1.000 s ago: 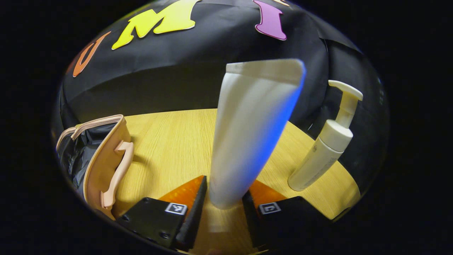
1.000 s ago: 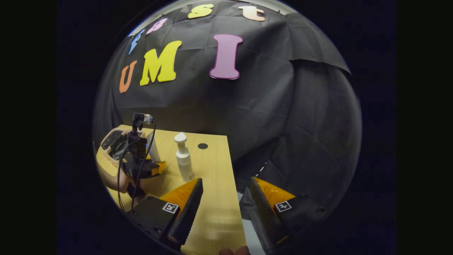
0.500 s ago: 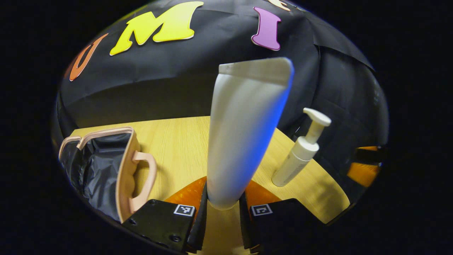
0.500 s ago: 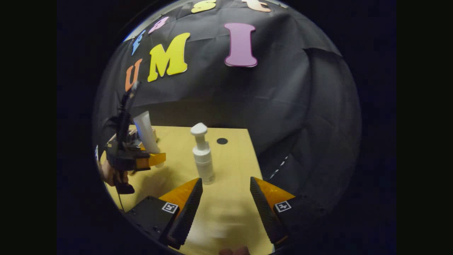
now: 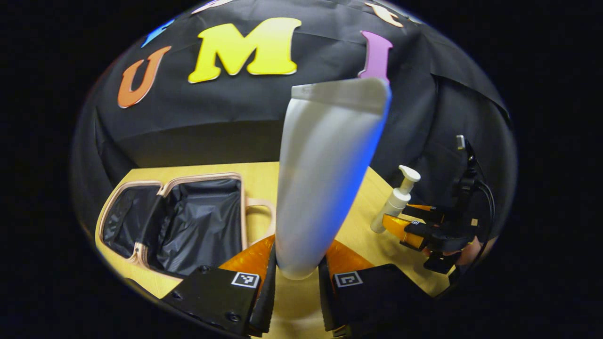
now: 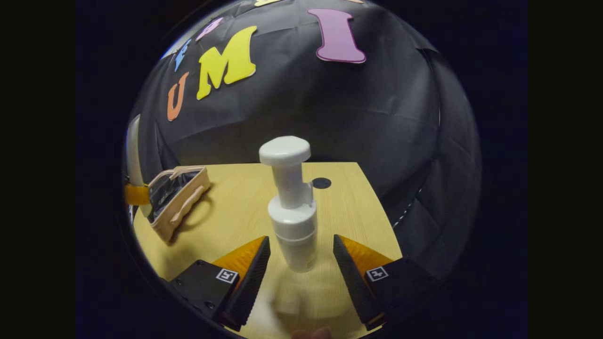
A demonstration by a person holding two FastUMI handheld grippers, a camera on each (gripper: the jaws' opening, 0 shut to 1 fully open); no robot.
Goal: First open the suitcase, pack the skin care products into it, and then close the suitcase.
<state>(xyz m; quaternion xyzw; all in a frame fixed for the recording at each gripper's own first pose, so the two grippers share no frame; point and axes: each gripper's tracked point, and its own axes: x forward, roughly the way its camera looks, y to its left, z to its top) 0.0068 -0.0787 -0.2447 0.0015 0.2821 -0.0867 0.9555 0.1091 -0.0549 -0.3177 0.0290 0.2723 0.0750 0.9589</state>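
- The suitcase (image 5: 188, 221) lies open on the left part of the wooden table (image 5: 264, 174), its dark lining showing, so the opening step looks done and packing is in hand.
- The left gripper (image 5: 296, 282) has both fingers pressed on the lower end of a white tube (image 5: 325, 169), which stands upright in the grip, lifted above the table and just right of the suitcase's handle side.
- The right gripper (image 6: 297, 278) stands wide, one finger on either side of the white pump bottle (image 6: 292, 212) and apart from it; the bottle stands upright near the middle of the table.
- In the left gripper view, that right gripper (image 5: 400, 225) sits close by the pump bottle (image 5: 395, 207) at the right, with a hand (image 5: 471, 252) behind it.
- Next, as I judge it, the tube must travel left over the open compartment and be lowered before release.
- The right fingers need to close on the bottle's body, below the pump head, without tipping it.
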